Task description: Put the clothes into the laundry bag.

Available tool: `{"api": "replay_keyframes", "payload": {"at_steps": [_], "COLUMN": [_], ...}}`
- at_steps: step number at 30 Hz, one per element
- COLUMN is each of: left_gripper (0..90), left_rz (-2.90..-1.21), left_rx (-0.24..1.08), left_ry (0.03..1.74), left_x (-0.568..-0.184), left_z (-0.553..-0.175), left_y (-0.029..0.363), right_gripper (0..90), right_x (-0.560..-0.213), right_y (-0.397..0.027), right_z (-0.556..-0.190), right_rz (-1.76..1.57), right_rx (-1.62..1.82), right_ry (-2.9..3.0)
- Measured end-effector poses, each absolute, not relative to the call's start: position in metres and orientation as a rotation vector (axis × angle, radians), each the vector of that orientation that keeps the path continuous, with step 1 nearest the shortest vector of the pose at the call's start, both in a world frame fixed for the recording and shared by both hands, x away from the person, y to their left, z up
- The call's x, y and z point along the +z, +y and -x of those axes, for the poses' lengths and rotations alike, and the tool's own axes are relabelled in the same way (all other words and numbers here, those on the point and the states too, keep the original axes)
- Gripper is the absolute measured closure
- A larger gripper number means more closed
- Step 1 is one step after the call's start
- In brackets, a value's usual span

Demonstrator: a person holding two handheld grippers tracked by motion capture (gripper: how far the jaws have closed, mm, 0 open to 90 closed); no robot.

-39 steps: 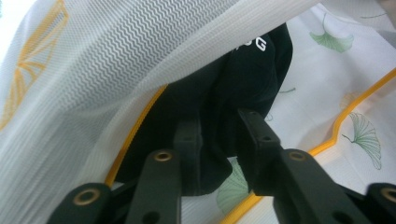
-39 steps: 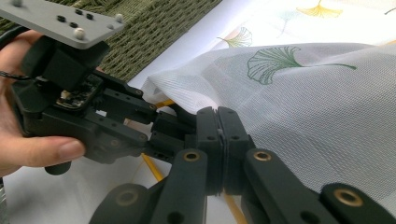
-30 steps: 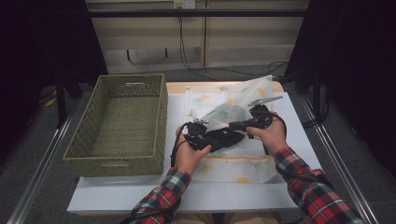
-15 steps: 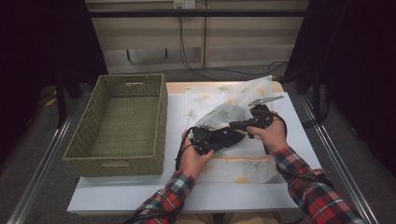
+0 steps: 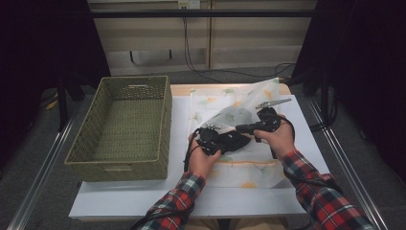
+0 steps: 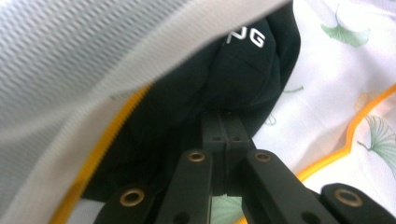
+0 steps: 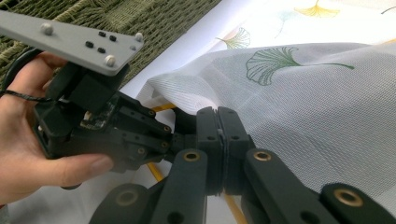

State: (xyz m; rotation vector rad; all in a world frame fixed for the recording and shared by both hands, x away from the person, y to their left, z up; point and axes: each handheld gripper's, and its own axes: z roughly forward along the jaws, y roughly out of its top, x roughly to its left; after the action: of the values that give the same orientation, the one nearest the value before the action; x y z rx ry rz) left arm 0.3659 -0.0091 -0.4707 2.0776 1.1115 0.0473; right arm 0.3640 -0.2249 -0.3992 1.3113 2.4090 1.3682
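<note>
**A:** Starting big, we've got the white table (image 5: 143, 201) with the green wicker basket (image 5: 119, 127) sitting on its left half, nothing inside it as far as we can see. Right next to the basket lies the white mesh bag (image 5: 234, 112) with the ginkgo leaf print and the orange zipper edge, spread over the right half of the table.

**B:** Yep, and there's a black garment (image 6: 243, 74) with white lettering on it, lying at the mouth of that mesh bag, partly under the raised mesh flap. In the high view we see it as the dark lump (image 5: 237, 141) between our two hands.

**A:** Left gripper (image 6: 225, 135): jaws clamped together, tips pressed into the black fabric. We can't quite tell how much cloth is actually pinched, but it looks like a fold of the garment.

**B:** Right gripper (image 7: 218, 123) is clenched too, pinching the edge of the mesh bag and holding it lifted. Its camera also shows the left hand (image 7: 28, 154) with its gripper just beside, nearly touching tips.
</note>
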Motion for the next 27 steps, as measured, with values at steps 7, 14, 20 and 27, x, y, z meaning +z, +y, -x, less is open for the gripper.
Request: {"api": "replay_keyframes", "payload": {"at_steps": [7,14,20,27], "left_gripper": [90.0,90.0,90.0,90.0], "left_rz": [-2.061,-2.058,-2.059,-2.048], "left_rx": [0.051,0.086,0.111,0.12], "left_ry": [1.136,1.125,1.123,1.133], "left_x": [-0.474,-0.471,-0.47,-0.467], "left_z": [-0.372,-0.376,-0.38,-0.385], "left_y": [-0.011,-0.012,-0.012,-0.009], "right_gripper": [89.7,89.6,89.6,89.7], "right_x": [-0.4,-0.402,-0.403,-0.404], "right_y": [-0.225,-0.226,-0.226,-0.226], "right_z": [-0.364,-0.364,-0.363,-0.363], "right_rz": [-1.309,-1.309,-1.311,-1.312], "right_rx": [1.372,1.372,1.371,1.367], "right_ry": [2.408,2.412,2.417,2.421]}}
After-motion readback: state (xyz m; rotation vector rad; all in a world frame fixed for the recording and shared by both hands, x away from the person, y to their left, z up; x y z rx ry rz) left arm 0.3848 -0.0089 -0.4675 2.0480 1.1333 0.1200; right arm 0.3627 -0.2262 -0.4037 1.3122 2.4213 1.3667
